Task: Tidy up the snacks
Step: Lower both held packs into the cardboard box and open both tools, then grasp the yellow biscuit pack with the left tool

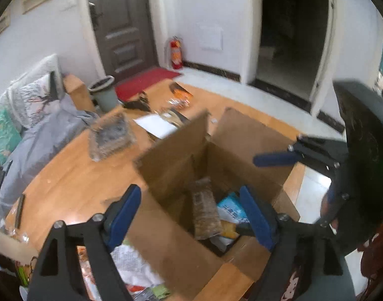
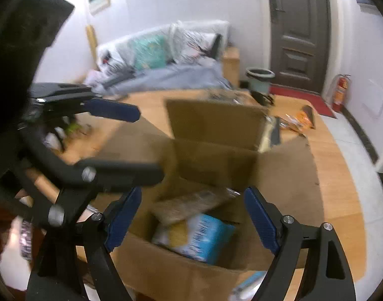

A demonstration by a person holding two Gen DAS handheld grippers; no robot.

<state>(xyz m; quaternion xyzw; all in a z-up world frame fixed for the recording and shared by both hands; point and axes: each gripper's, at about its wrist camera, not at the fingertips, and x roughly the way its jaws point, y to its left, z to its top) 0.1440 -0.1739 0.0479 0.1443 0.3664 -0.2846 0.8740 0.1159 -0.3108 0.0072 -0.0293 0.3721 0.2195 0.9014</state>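
An open cardboard box [image 1: 171, 245] stands on the wooden table [image 1: 66, 180] with its flaps up. Inside lie a brownish clear packet [image 1: 206, 210], also seen as the brown packet [image 2: 191, 205], and a blue and yellow packet [image 2: 204, 238]. My left gripper [image 1: 191, 215] hangs open over the box's near-left corner, with nothing touching its blue pads. My right gripper [image 2: 192, 222] is open above the box too, its pads free. Each gripper shows in the other's view: the right gripper [image 1: 302, 180] at the box's right side, the left gripper [image 2: 121, 141] at its left.
More snacks lie on the table beyond the box: a clear packet with dark contents [image 1: 111, 135], an orange packet [image 1: 181, 95] and a white sheet [image 1: 156, 124]. Crumpled packets [image 1: 131, 263] sit at the near left. A bin [image 1: 103, 95] and sofa [image 1: 28, 115] stand behind.
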